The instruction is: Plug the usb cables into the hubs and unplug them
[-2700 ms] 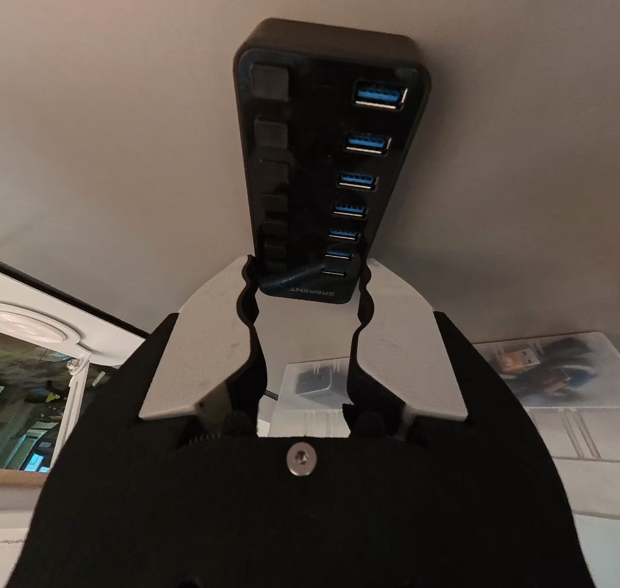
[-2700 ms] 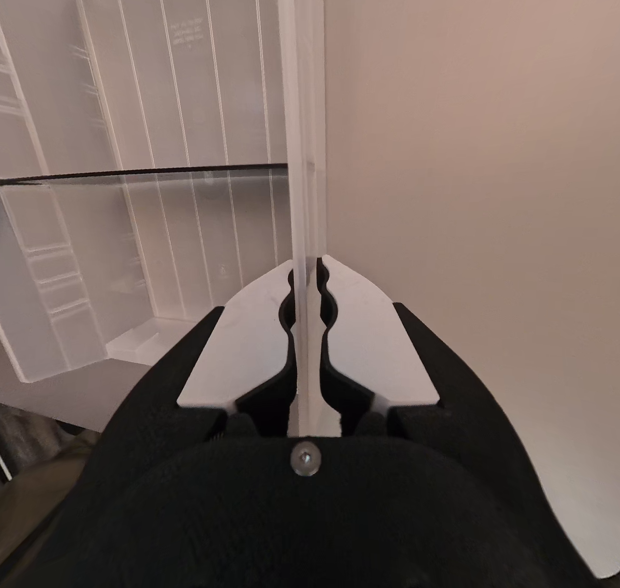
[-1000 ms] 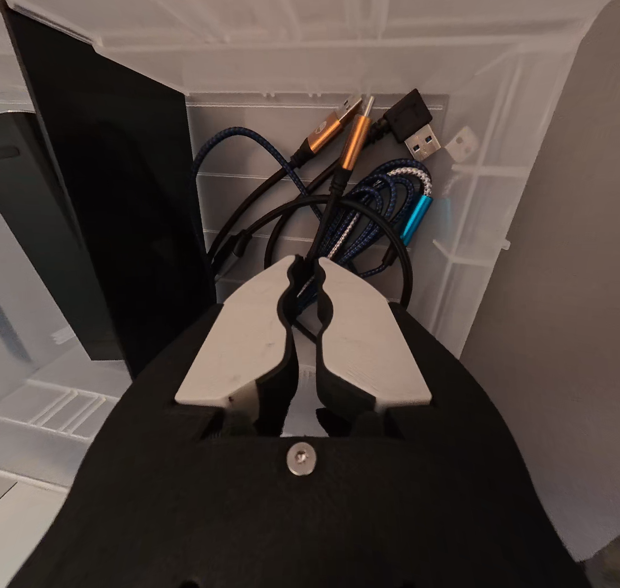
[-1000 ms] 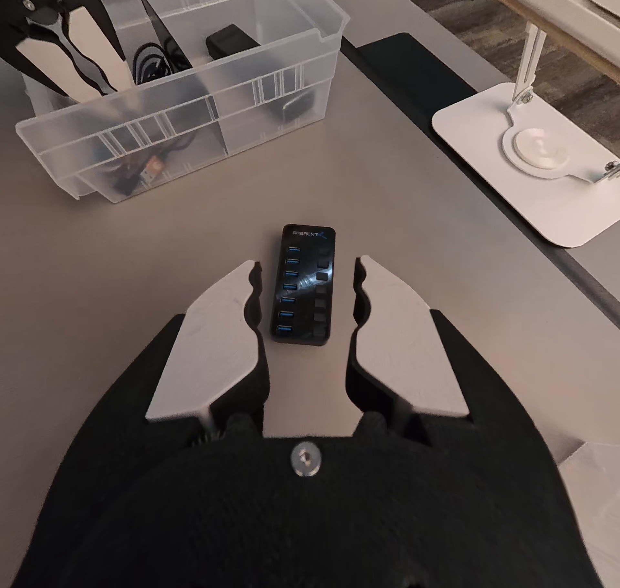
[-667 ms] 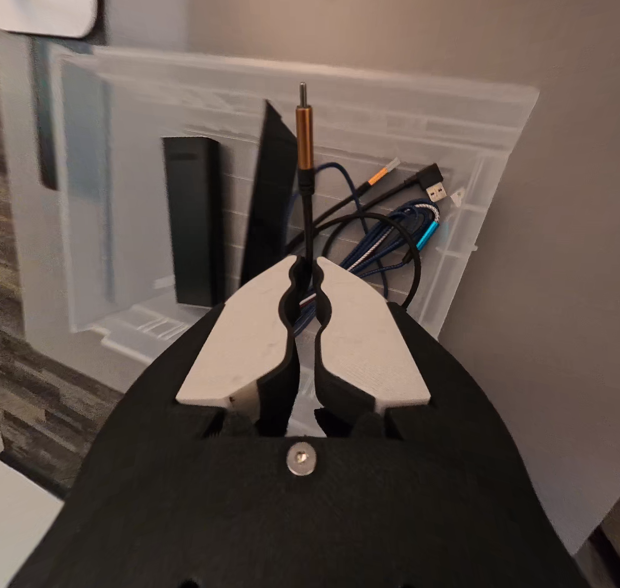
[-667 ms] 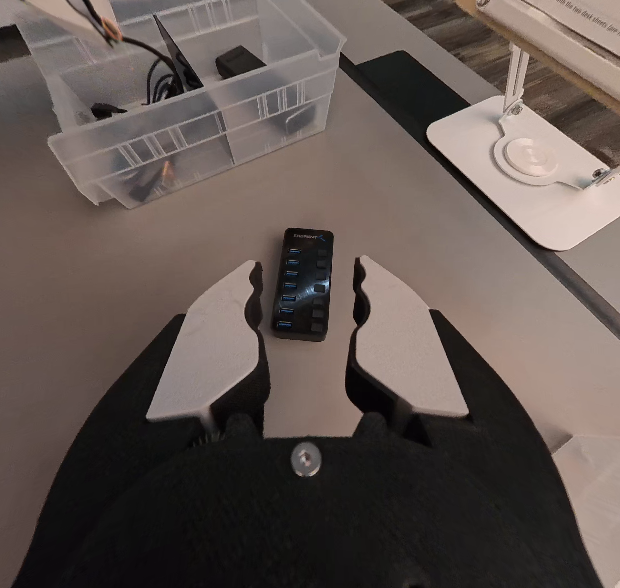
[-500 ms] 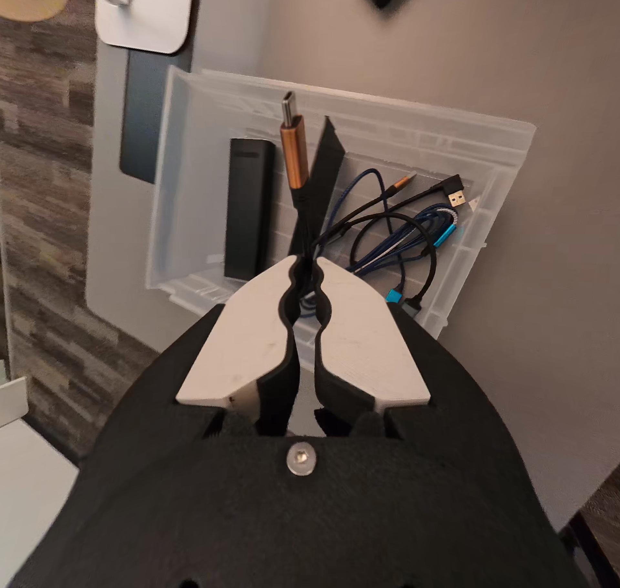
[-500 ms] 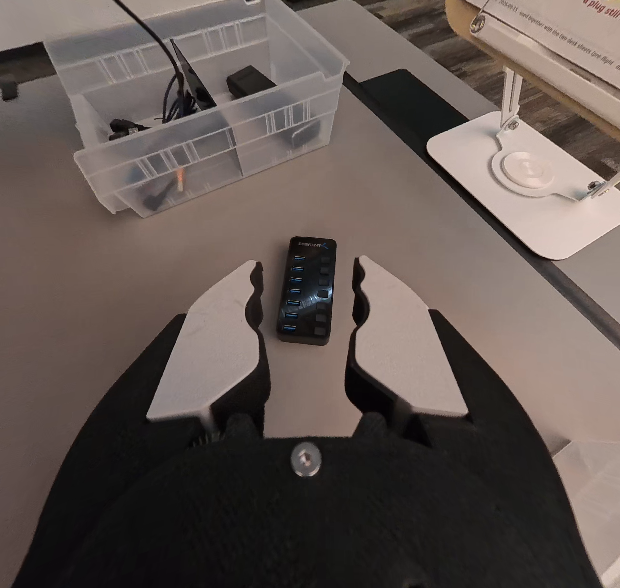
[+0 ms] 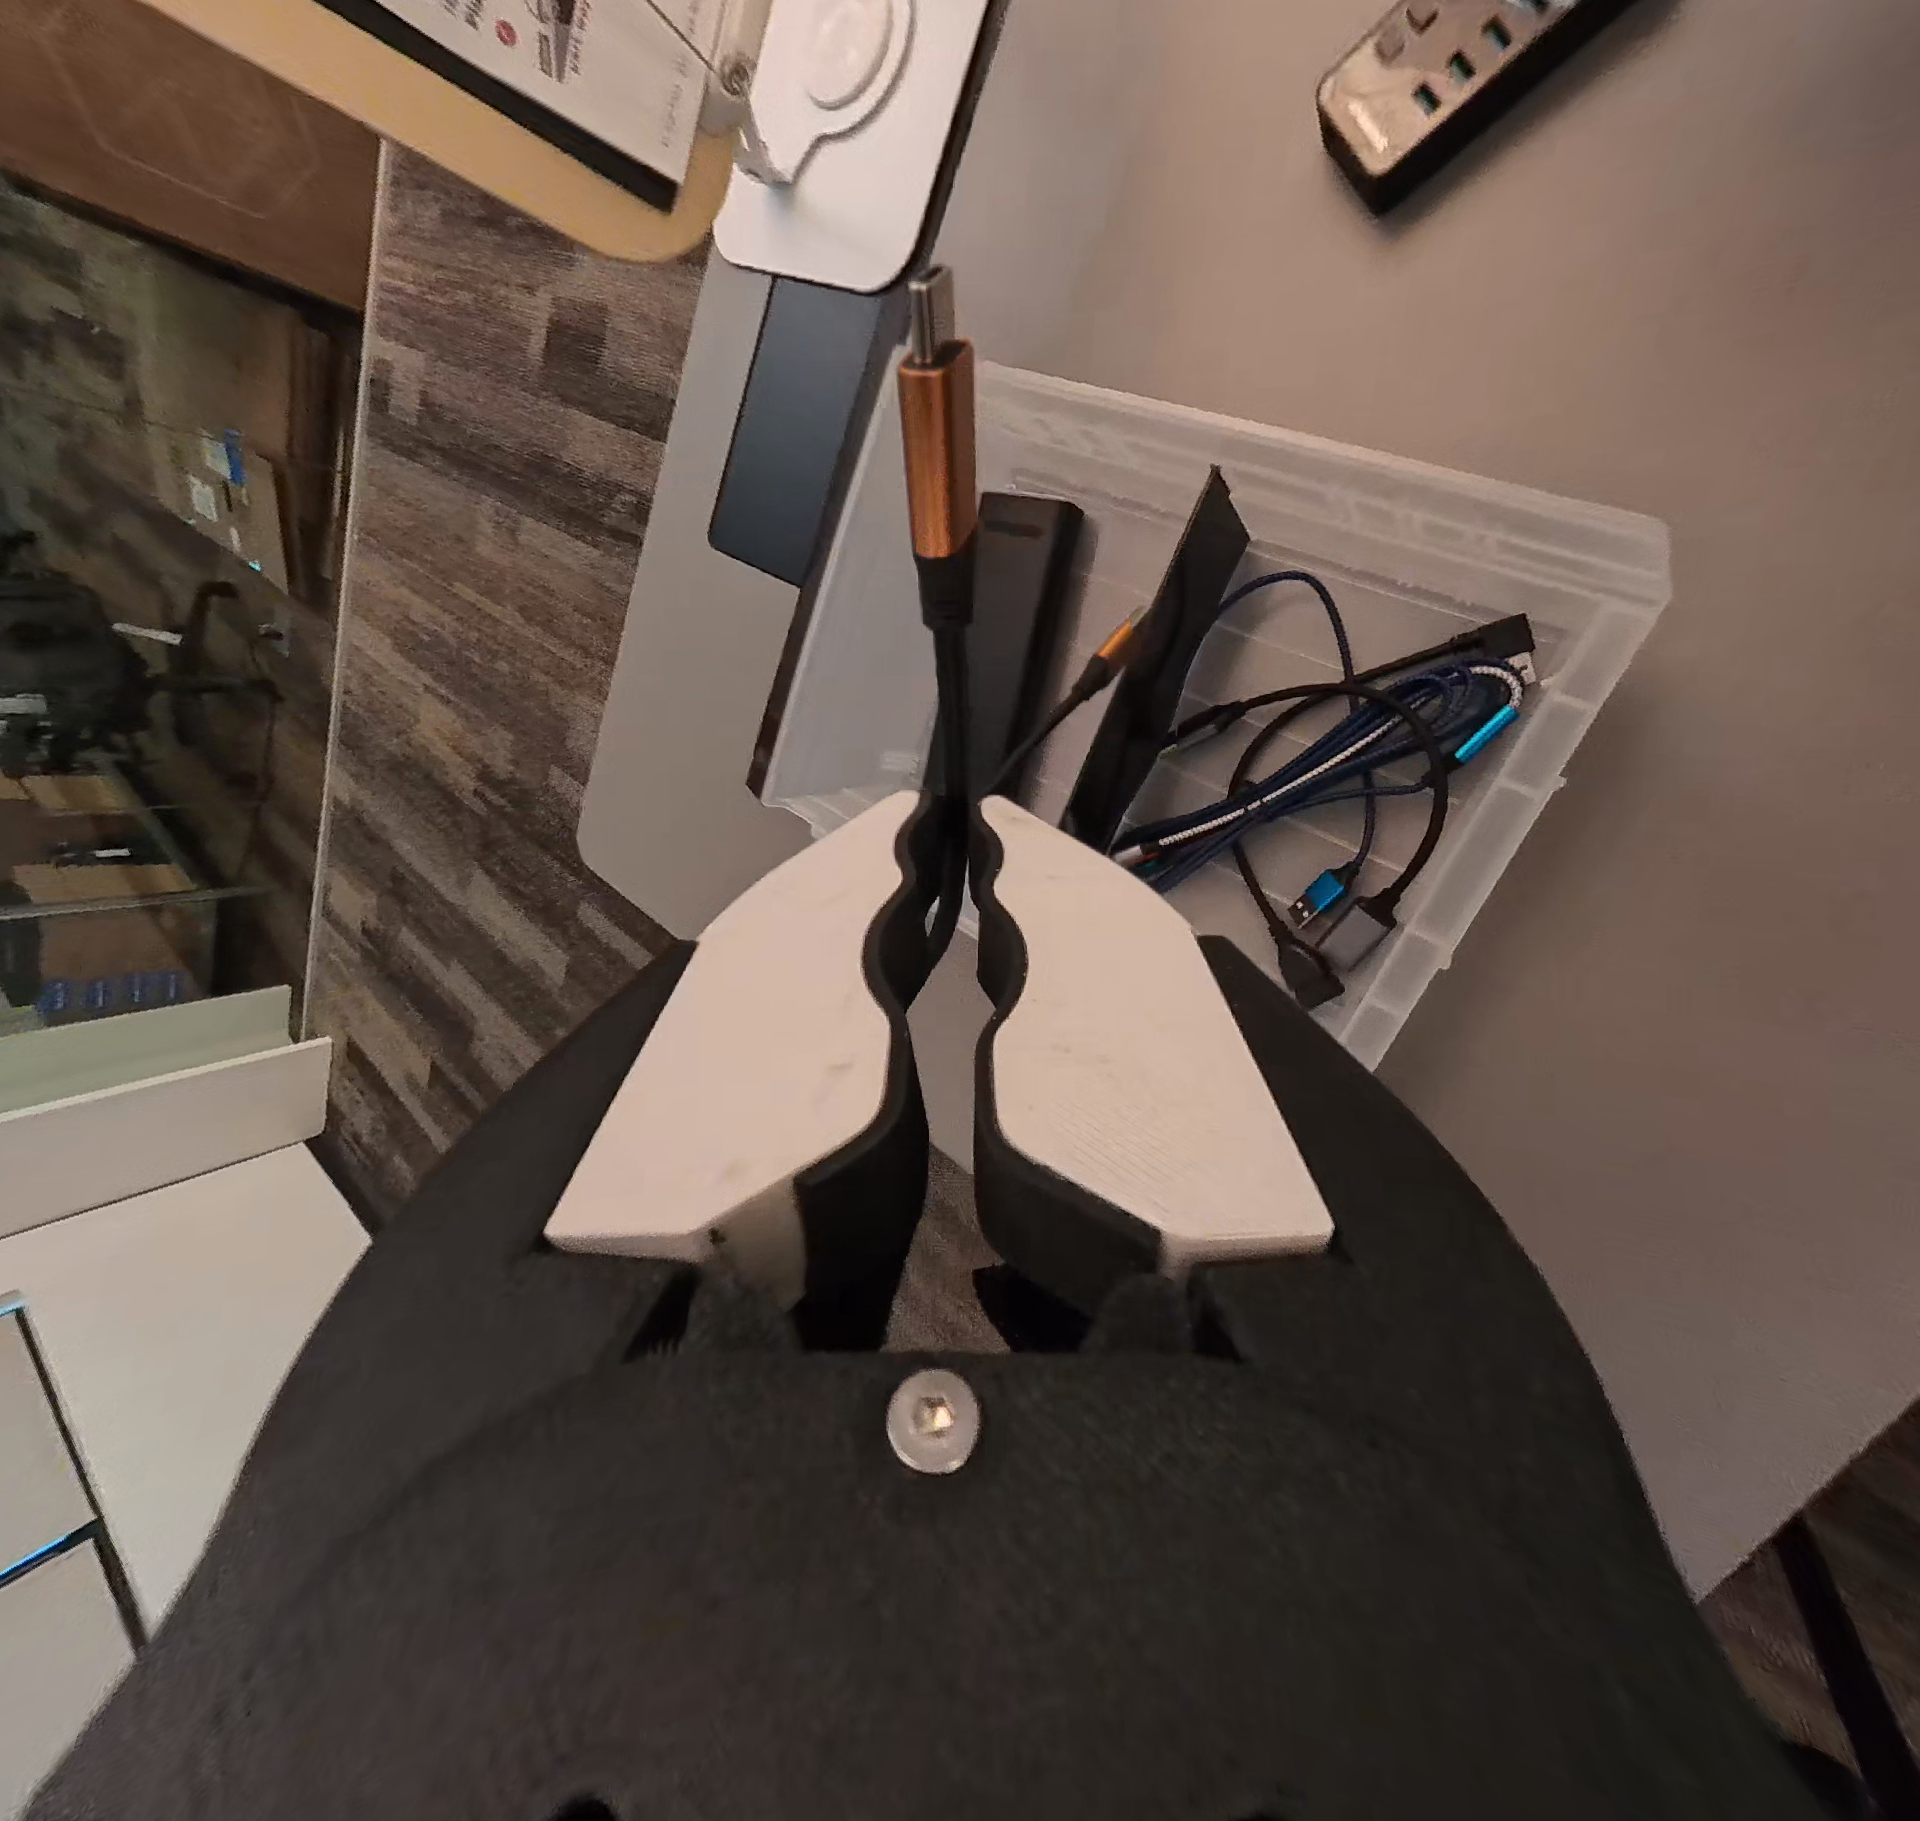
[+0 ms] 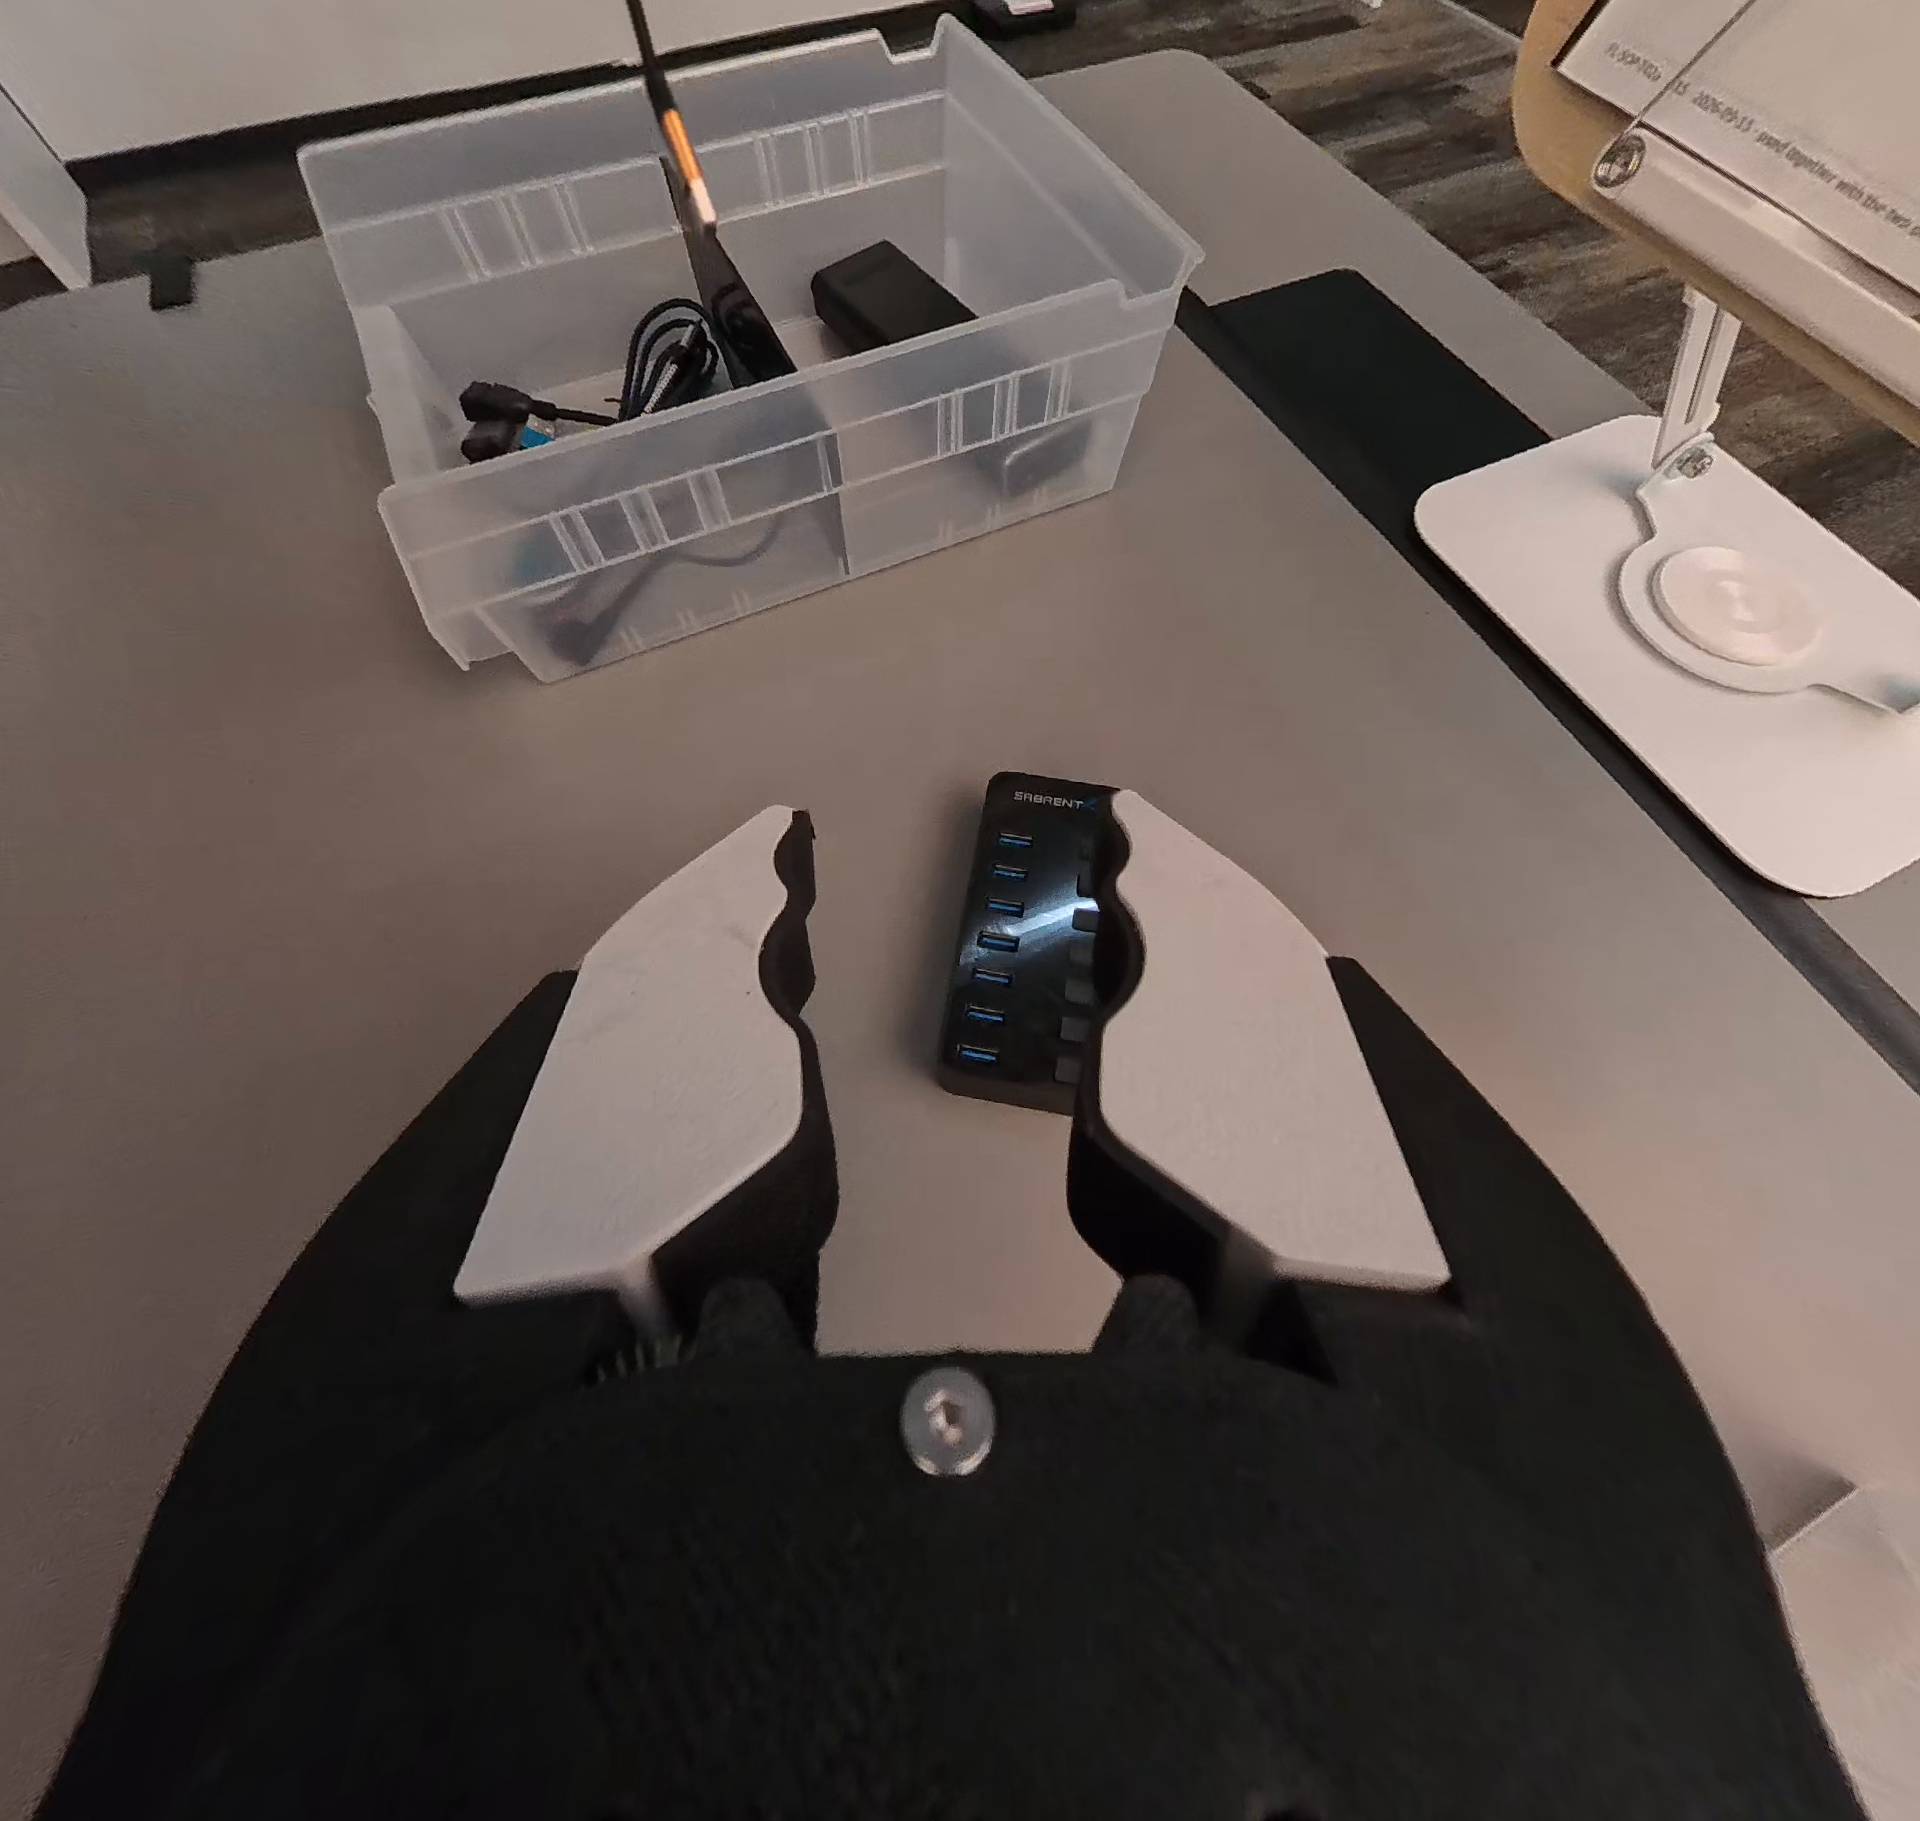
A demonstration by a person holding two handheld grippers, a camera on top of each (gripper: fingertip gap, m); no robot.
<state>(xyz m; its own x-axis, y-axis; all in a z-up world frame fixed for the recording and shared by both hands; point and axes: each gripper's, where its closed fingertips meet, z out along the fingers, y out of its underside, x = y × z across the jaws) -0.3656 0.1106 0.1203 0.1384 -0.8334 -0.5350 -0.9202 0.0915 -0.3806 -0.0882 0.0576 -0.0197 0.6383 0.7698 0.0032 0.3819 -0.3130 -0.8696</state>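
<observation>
Cable (image 9: 948, 670), pinched tight in the left gripper (image 9: 945, 826), has come up out of the bin (image 9: 1434, 545) at 2 o'clock, so plugging comes next, with the hub (image 10: 1023, 940) between the right gripper's (image 10: 956, 826) wide jaws.

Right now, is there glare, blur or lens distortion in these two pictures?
Right wrist view: a bright streak of glare lies across the glossy top of the USB hub; the rest is sharp, in dim warm light. Left wrist view: the wide lens bends the edges, the left border is smeared, and the orange plug is sharp.
</observation>
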